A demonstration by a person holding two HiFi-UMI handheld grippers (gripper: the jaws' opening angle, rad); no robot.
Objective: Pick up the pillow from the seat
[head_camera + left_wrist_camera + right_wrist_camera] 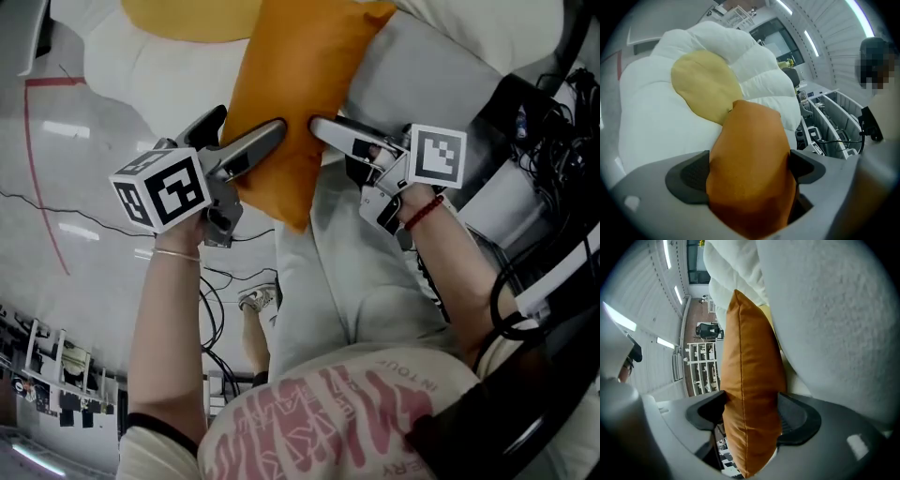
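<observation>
With both the left gripper [265,137] and right gripper [330,131] clamped on the orange pillow [291,94], the lift off the white seat [656,126] looks under way and probably needs both raised together.

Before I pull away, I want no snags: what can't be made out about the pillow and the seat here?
Head view: the orange pillow is cut off at the top by the upper edge, so whether it touches the white seat is unseen.
Left gripper view: the pillow hides the yellow cushion's near edge.
Right gripper view: the pillow and seat cover all but a sliver of the yellow cushion.
</observation>
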